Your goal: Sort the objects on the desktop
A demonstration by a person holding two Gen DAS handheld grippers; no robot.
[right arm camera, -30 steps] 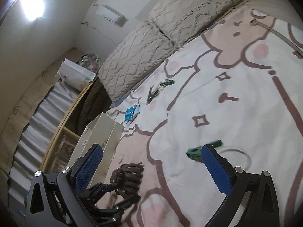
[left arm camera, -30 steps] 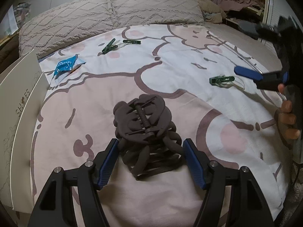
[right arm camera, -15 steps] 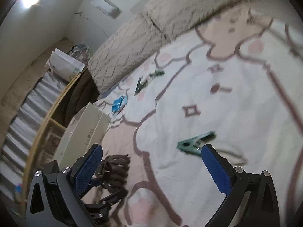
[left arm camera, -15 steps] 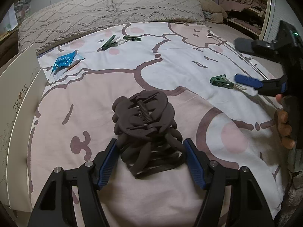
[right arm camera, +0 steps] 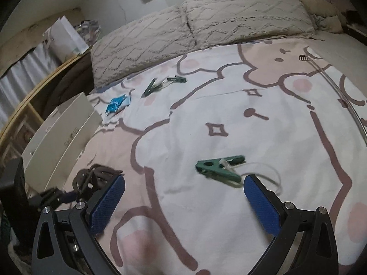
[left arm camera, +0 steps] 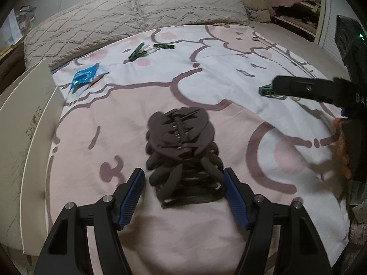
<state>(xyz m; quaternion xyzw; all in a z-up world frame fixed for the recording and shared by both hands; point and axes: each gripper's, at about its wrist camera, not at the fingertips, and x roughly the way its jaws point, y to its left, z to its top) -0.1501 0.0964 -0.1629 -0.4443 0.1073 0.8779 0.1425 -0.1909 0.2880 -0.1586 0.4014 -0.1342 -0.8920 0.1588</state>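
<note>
A dark brown hair claw clip (left arm camera: 183, 153) lies on the bedsheet between the fingers of my left gripper (left arm camera: 183, 194), which is open around its near end. It also shows in the right wrist view (right arm camera: 91, 176). A green clothespin (right arm camera: 218, 168) with a clear loop lies just ahead of my right gripper (right arm camera: 183, 204), which is open and empty. In the left wrist view that clothespin (left arm camera: 266, 90) peeks out behind the right gripper's finger. Two more green clothespins (left arm camera: 137, 50) and a blue packet (left arm camera: 84, 76) lie farther up the bed.
A white shoe box (left arm camera: 25, 126) stands at the left edge of the bed, also in the right wrist view (right arm camera: 59, 142). Two beige pillows (left arm camera: 137, 13) lie at the head. A shelf with clothes (left arm camera: 293, 2) is at the far right.
My right gripper has swung toward the bed's middle and now faces the green clothespin closely. My left gripper stays open around the claw clip, slightly nearer.
</note>
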